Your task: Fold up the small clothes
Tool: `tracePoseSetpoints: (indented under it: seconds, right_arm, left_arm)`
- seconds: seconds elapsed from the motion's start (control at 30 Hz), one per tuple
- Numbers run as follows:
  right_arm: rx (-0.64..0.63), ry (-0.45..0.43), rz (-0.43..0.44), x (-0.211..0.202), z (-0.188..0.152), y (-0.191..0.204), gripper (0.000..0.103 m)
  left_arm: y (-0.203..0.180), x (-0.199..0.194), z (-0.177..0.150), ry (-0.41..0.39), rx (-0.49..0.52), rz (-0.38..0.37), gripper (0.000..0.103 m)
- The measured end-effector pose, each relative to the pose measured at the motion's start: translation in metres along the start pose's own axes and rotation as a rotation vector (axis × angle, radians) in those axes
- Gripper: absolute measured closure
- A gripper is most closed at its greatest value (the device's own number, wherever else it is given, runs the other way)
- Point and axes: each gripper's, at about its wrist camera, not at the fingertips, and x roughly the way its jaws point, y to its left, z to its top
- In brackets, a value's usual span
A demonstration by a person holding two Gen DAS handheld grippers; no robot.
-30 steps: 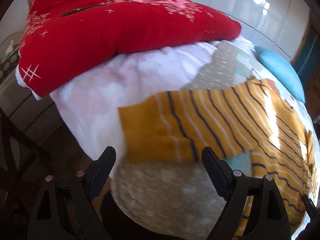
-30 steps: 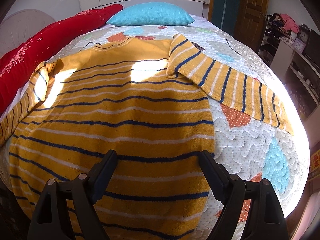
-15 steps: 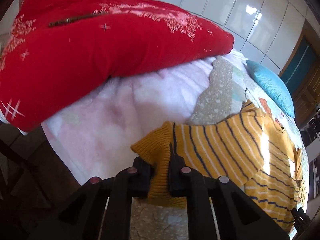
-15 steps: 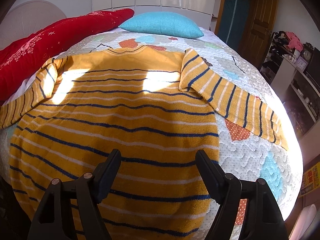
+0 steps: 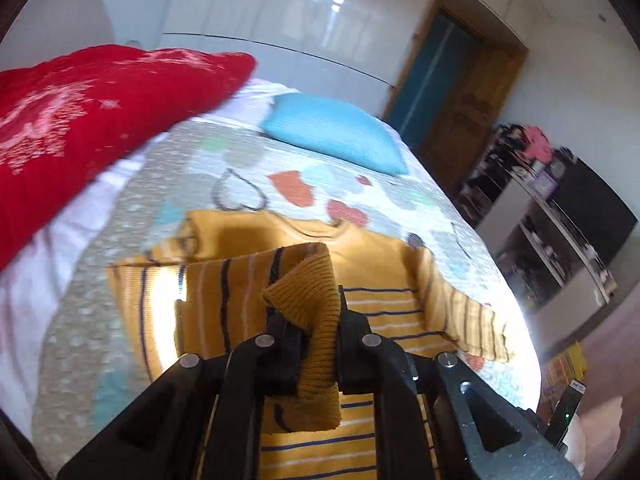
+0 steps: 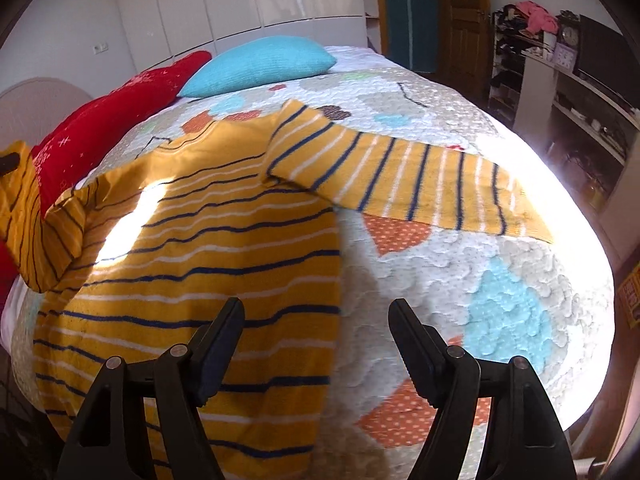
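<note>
One sleeve cuff (image 5: 308, 312) gripped in the closed left gripper (image 5: 318, 344) fingers needs laying across the sweater (image 6: 200, 248); right gripper (image 6: 316, 340) fingers hover open.

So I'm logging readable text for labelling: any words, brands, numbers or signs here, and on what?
None can be read.
Yellow poster with red marks at the right edge: too blurred.
Small clock face on the shelf: numerals too small.
Yellow striped knitted sweater: no label showing.

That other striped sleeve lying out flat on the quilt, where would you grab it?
By its cuff end. The sleeve lies flat, angled away from the sweater body, so the free tip lifts easily. The open right hand-held gripper would likely come from the bed's near edge, pinching across the cuff.
</note>
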Motion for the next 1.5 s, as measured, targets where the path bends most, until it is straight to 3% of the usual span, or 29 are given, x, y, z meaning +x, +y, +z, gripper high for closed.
tracePoseSetpoints:
  seconds: [0.13,0.2,0.27,0.37,0.4,0.43,0.53,0.73,0.83,0.9,1.0,1.07,1.1,1.23,1.3,1.4,1.5]
  right_arm:
    - [0.068,-0.007,-0.042,-0.008,-0.006,-0.036,0.024]
    - [0.101,-0.002,-0.057,-0.01,-0.009,-0.052,0.024]
    - [0.128,0.0,-0.059,-0.012,-0.01,-0.064,0.024]
    - [0.138,-0.008,-0.061,-0.016,-0.008,-0.075,0.024]
    - [0.135,-0.012,-0.057,-0.017,-0.007,-0.076,0.024]
    - [0.131,-0.015,-0.049,-0.017,-0.004,-0.075,0.023]
    - [0.114,-0.022,0.012,-0.014,0.007,-0.066,0.023]
    - [0.083,-0.062,0.253,0.01,0.041,-0.014,0.023]
    - [0.066,-0.059,0.321,0.034,0.057,0.01,0.023]
    - [0.088,-0.011,0.291,0.061,0.064,0.014,0.023]
    - [0.148,0.087,0.158,0.094,0.061,-0.006,0.025]
    - [0.225,0.068,0.244,0.087,0.055,-0.033,0.026]
    - [0.255,0.06,0.245,0.078,0.05,-0.047,0.025]
    - [0.36,0.028,0.156,0.051,0.03,-0.104,0.018]
    - [0.424,0.022,0.161,0.047,0.022,-0.13,0.018]
    - [0.491,0.01,0.195,0.049,0.026,-0.149,0.018]
    - [0.543,-0.049,0.145,0.055,0.036,-0.161,0.018]
  left_arm:
    - [-0.072,0.072,-0.014,0.119,0.068,-0.123,0.092]
    - [-0.098,0.105,-0.025,0.162,0.119,-0.128,0.089]
    - [-0.111,0.127,-0.038,0.207,0.153,-0.079,0.077]
    - [-0.103,0.123,-0.052,0.256,0.114,-0.12,0.058]
    - [-0.099,0.114,-0.055,0.251,0.105,-0.129,0.046]
    - [-0.092,0.103,-0.058,0.234,0.103,-0.114,0.037]
    - [-0.068,0.069,-0.068,0.177,0.105,-0.009,0.028]
    - [0.001,0.04,-0.095,0.176,0.026,0.178,0.026]
    - [0.033,0.04,-0.108,0.2,-0.033,0.278,0.026]
    - [0.05,0.037,-0.115,0.208,-0.08,0.285,0.026]
    - [0.063,0.032,-0.12,0.209,-0.11,0.303,0.026]
    - [0.067,0.026,-0.121,0.208,-0.121,0.293,0.026]
    - [0.068,0.023,-0.121,0.211,-0.132,0.284,0.026]
    - [0.065,0.015,-0.123,0.207,-0.172,0.235,0.023]
    - [0.06,0.016,-0.125,0.209,-0.173,0.221,0.023]
    - [0.051,0.02,-0.127,0.214,-0.154,0.226,0.023]
    - [0.05,0.016,-0.128,0.212,-0.156,0.223,0.023]
